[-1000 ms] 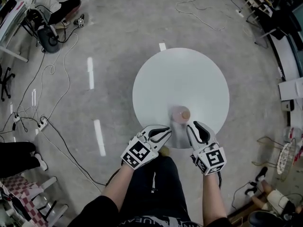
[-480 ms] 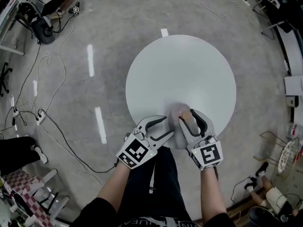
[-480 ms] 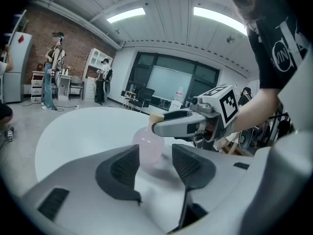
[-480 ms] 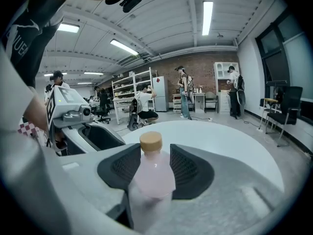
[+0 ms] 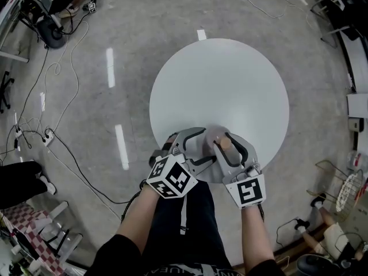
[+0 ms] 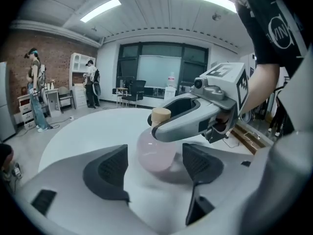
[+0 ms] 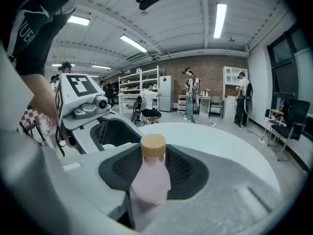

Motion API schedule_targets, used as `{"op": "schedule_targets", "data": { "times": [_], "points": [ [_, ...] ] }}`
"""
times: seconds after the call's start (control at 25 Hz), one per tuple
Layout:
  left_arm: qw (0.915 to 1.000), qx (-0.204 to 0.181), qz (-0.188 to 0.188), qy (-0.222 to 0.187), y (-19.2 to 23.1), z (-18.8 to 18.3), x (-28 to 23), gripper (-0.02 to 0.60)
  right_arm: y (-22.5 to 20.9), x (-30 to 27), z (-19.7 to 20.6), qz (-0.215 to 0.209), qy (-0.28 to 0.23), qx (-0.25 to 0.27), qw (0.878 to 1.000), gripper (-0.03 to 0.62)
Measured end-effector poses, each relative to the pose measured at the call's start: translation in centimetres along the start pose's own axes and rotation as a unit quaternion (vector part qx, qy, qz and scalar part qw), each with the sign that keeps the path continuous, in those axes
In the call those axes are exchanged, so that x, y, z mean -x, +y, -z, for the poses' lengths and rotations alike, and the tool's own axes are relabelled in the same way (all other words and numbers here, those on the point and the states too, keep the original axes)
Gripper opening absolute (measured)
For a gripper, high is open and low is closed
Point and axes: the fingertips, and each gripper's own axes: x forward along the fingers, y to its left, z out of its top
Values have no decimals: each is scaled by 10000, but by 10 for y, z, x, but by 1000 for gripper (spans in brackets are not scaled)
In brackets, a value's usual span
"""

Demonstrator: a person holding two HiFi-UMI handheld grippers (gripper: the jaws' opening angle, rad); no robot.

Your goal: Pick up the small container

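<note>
**Student:** Head view. What does the round white table [image 5: 230,79] carry?

**Tutor:** One item, the small container [image 5: 217,135]. It is a pale pink bottle with a tan cap, upright, its base on the table top. It stands near the table's edge closest to the person.

**Student:** State of the left gripper [image 5: 204,146]?

**Tutor:** Its jaws are spread wide and have just been opening. In the left gripper view the small container [image 6: 155,153] stands at the mouth of the jaws, between the two dark pads. It touches neither pad, and white table top shows on both sides of it.

**Student:** And the right gripper [image 5: 227,144]?

**Tutor:** Its jaws have just been closing, with the small container between them. In the right gripper view the bottle [image 7: 151,180] sits against the ribbed dark pad behind it, and the other jaw lies along its near side. The gripper is pinching it. In the left gripper view, one right jaw crosses the bottle's neck just under the cap.

**Student:** How do the two grippers lie relative to each other?

**Tutor:** They are side by side over the table's near edge, marker cubes toward the person. The left gripper's tips are just beside the right gripper's jaw.
</note>
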Motion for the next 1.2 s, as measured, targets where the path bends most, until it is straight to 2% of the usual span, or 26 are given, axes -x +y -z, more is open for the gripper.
{"op": "schedule_targets", "data": {
  "times": [0.24, 0.44, 0.72, 1.2],
  "points": [
    [9956, -651, 593, 317, -3, 1, -20, 358, 1, -1, 1, -125, -54, 24, 9999, 147],
    [9866, -1118, 929, 741, -5, 11, -35, 373, 0, -2, 1, -210, -123, 87, 9997, 146],
    [9790, -1421, 1162, 886, -8, 15, -47, 374, 2, 0, 0, -200, -208, 19, 9996, 146],
    [9731, -1706, 1319, 805, -10, 11, -56, 373, 3, 0, -1, -245, -253, 20, 9994, 146]
  ]
}}
